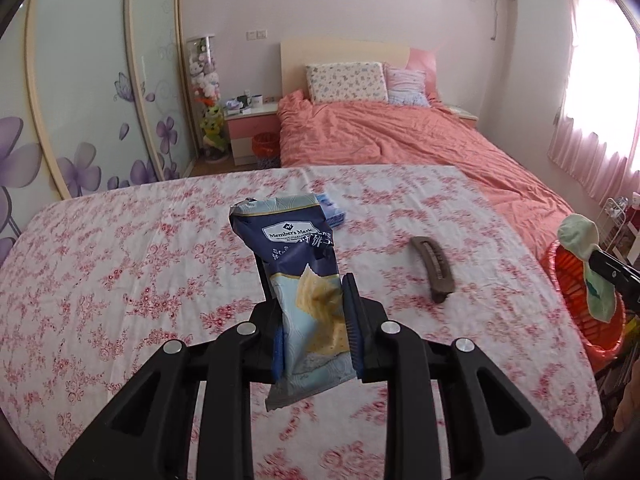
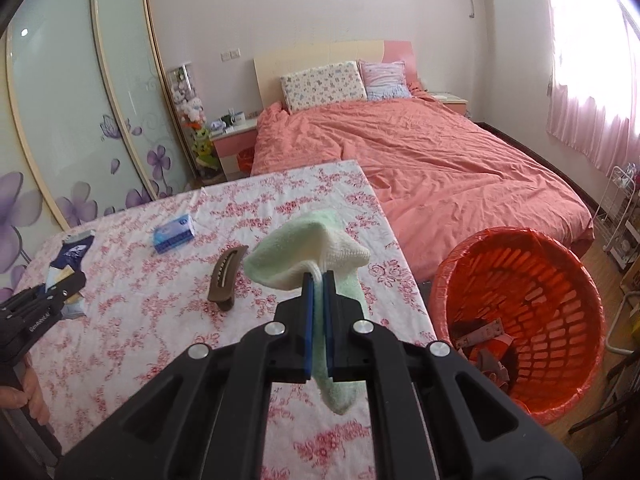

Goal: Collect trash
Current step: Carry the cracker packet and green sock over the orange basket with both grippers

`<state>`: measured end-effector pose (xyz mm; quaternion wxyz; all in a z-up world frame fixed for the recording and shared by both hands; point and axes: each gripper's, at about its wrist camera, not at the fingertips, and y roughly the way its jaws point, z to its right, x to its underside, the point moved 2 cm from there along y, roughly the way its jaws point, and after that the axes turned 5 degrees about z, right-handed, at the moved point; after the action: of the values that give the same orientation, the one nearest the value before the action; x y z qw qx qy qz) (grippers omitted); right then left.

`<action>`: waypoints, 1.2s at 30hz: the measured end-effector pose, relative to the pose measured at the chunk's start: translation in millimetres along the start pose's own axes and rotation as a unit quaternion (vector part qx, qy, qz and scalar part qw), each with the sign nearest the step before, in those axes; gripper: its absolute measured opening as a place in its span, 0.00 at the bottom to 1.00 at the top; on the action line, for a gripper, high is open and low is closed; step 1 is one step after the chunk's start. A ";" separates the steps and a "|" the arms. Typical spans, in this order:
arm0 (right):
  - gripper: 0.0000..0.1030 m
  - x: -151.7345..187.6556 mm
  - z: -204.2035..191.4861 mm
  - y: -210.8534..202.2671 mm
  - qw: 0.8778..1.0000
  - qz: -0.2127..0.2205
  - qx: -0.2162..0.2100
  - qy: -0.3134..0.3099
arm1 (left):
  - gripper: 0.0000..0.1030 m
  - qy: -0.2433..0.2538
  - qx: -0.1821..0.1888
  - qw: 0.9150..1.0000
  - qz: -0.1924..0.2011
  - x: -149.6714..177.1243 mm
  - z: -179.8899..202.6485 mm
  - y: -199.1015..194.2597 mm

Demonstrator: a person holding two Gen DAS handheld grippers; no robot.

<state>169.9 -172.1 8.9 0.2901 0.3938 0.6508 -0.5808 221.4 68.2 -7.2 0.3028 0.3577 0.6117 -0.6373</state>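
Note:
My left gripper (image 1: pixel 310 292) is shut on a blue Member's Mark cracker wrapper (image 1: pixel 298 264) and holds it above the floral table (image 1: pixel 120 280). It also shows in the right wrist view (image 2: pixel 68 276) at the far left. My right gripper (image 2: pixel 318 280) is shut on a pale green sock (image 2: pixel 304 256) near the table's right edge, left of the orange basket (image 2: pixel 560 280). In the left wrist view the sock (image 1: pixel 580 240) hangs over the basket (image 1: pixel 560 264).
A brown hair clip (image 2: pixel 226 276) and a blue tissue pack (image 2: pixel 175 233) lie on the table. The basket holds some scraps (image 2: pixel 484 340). A pink bed (image 2: pixel 440 160) stands behind, a wardrobe (image 2: pixel 80 120) to the left, a white rack (image 2: pixel 620 216) at right.

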 end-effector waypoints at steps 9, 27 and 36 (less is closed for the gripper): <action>0.06 -0.4 26.1 -61.0 0.998 0.061 0.016 0.020 | 0.24 0.023 0.070 0.997 0.034 -3.5 59.9 -36.9; 0.06 7.8 123.1 -89.3 0.990 0.091 0.086 0.067 | 0.24 0.080 0.192 0.977 0.043 -2.5 187.7 -34.6; 0.06 11.8 185.7 -75.1 0.985 0.087 0.103 0.111 | 0.24 0.100 0.259 0.960 0.027 7.4 260.3 -15.6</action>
<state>85.1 -353.9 9.5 0.2228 0.5389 0.5788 -0.5701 182.2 -189.7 -5.6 0.1542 0.5025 0.4427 -0.7264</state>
